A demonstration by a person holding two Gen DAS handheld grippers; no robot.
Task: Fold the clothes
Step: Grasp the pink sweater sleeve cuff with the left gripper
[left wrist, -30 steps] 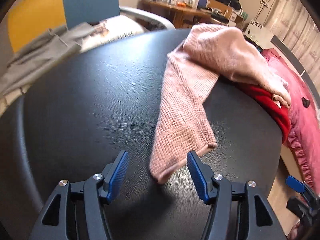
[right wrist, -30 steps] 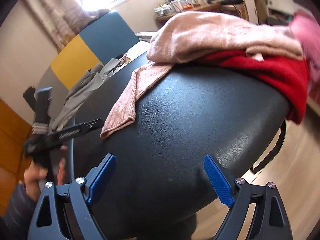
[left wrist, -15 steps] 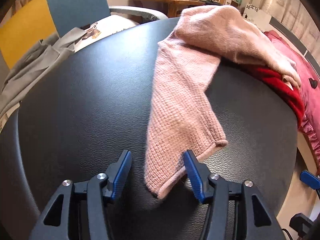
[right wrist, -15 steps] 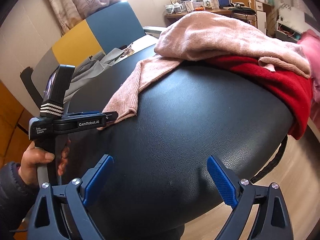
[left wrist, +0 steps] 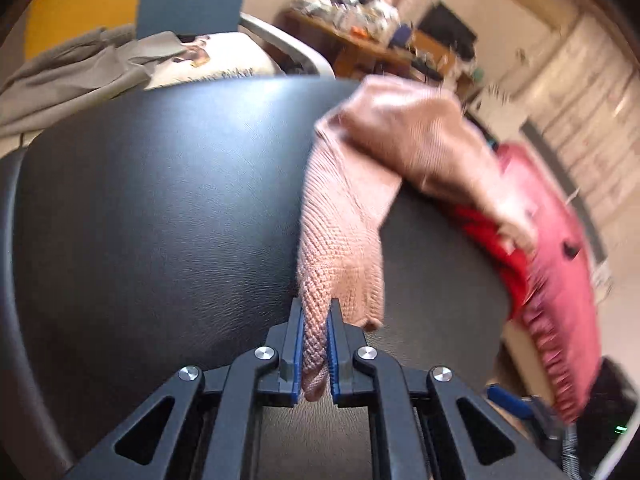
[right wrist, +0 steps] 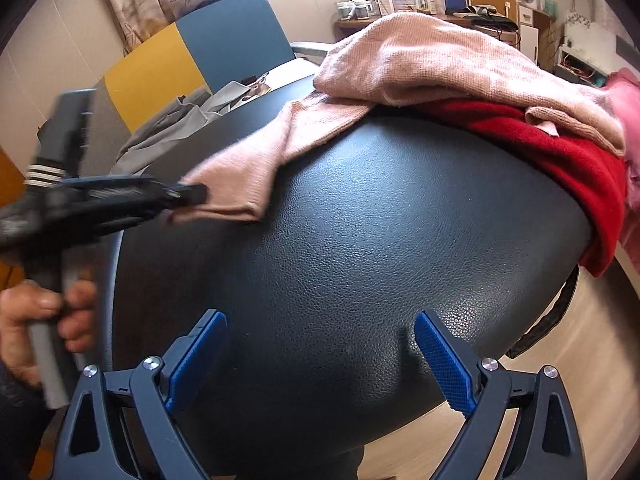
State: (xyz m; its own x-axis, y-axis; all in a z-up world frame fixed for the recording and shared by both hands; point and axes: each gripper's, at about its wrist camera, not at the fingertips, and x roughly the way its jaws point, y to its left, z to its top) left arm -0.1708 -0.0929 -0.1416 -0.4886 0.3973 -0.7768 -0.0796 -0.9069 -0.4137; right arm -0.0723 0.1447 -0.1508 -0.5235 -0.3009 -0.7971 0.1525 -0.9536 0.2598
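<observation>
**Sleeve cuff pinched on the black bench**

A rounded black bench (right wrist: 360, 280) with pebbled leatherette fills both views. Nearest, the right gripper (right wrist: 320, 360) hovers low over it, its 2 blue ribbed pads spread apart. The left gripper (left wrist: 316, 354), held level, is clamped on the cuff of the pink sweater (left wrist: 340, 232), a coarse knit whose sleeve trails back to its bunched body atop a red garment (right wrist: 560, 152). Beyond lies a grey garment (left wrist: 72, 76).
</observation>
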